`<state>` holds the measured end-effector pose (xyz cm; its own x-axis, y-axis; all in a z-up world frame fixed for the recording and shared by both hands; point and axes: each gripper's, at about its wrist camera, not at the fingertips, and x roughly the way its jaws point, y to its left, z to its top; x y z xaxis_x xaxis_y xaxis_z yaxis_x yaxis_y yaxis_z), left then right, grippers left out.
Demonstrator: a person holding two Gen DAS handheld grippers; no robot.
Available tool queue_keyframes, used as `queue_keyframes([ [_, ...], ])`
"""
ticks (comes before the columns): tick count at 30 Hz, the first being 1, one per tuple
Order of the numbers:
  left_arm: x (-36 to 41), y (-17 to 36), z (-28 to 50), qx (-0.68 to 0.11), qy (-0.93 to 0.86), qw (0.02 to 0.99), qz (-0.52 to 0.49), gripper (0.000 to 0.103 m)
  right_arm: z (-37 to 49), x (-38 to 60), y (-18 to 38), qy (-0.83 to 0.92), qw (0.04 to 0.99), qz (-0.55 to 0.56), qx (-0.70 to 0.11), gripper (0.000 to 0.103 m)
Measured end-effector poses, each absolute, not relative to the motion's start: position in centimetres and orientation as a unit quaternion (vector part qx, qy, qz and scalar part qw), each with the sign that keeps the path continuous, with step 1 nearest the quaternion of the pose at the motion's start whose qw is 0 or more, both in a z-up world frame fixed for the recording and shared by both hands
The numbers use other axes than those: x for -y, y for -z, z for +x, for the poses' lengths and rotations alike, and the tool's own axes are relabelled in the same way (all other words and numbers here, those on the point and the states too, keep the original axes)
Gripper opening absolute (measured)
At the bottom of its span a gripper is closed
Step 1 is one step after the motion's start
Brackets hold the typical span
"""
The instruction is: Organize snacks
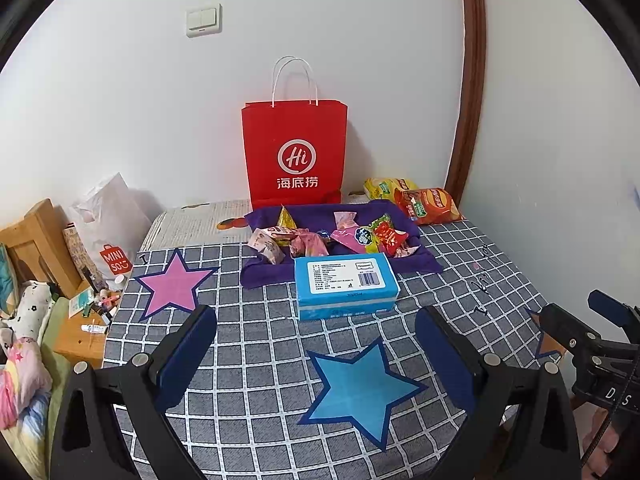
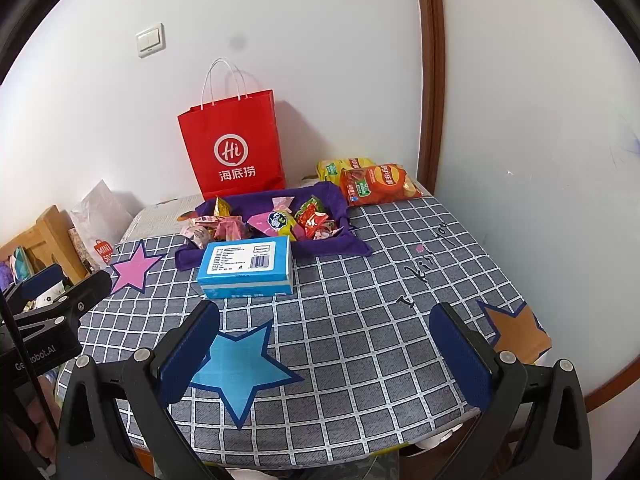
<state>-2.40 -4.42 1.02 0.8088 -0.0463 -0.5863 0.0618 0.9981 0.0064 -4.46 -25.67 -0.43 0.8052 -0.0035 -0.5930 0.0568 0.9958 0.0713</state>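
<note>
The snacks (image 1: 332,236) lie heaped in a purple cloth tray (image 1: 416,262) at the far middle of the desk (image 1: 256,344). A blue box (image 1: 346,286) sits touching the tray's near edge. Two chip bags (image 1: 428,204) lie right of the tray, a red bag (image 1: 294,152) stands behind it. Left tongs (image 1: 316,356) and right tongs (image 2: 326,354) both hang open and empty above the near desk.

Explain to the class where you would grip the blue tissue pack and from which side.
Grip the blue tissue pack across its short width, coming from above: it lies flat on the checked tablecloth, its long sides clear, though purple cloth crowds its far edge.
</note>
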Motion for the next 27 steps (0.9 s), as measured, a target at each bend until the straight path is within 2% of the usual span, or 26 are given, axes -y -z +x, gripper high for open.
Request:
queue_keyframes([
  [27, 4.31, -1.11, -2.52, -0.305, 0.018, 0.952, 0.010, 0.100, -4.44, 25.56, 0.38, 0.016, 0.950, 0.040, -0.310, 0.103],
])
